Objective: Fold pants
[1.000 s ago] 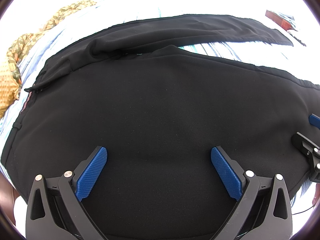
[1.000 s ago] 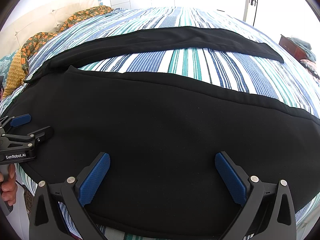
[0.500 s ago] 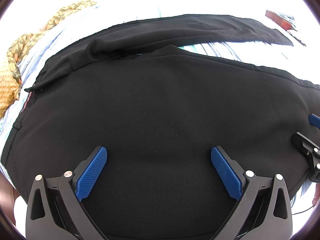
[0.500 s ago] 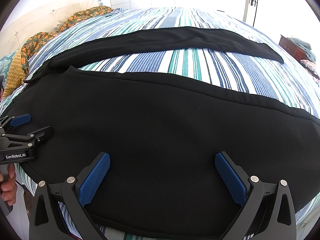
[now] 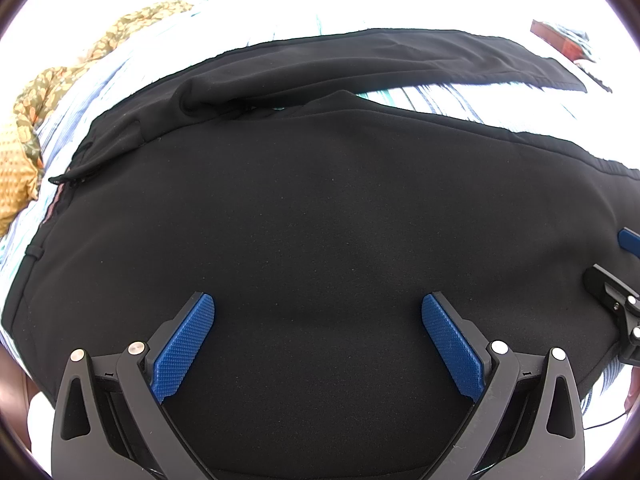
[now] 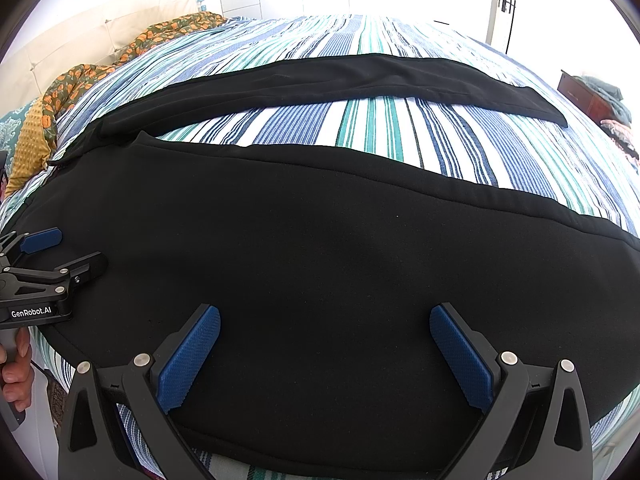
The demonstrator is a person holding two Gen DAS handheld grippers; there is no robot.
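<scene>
Nothing is seen to have shifted over the last second: the black fabric pants lie as before, spread flat on the blue, green and white striped bed, legs splayed apart, unfolded. The left claw and the right claw remain held just above the near leg, pads spread wide, nothing gripped. The folding is judged not yet begun. "GenRobot.AI" is read in white on the left claw's body in the right view.

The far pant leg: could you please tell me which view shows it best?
The right wrist view: the far pant leg lies in full, evenly lit against the striped bedspread. In the left wrist view it sits against washed-out glare.
</scene>
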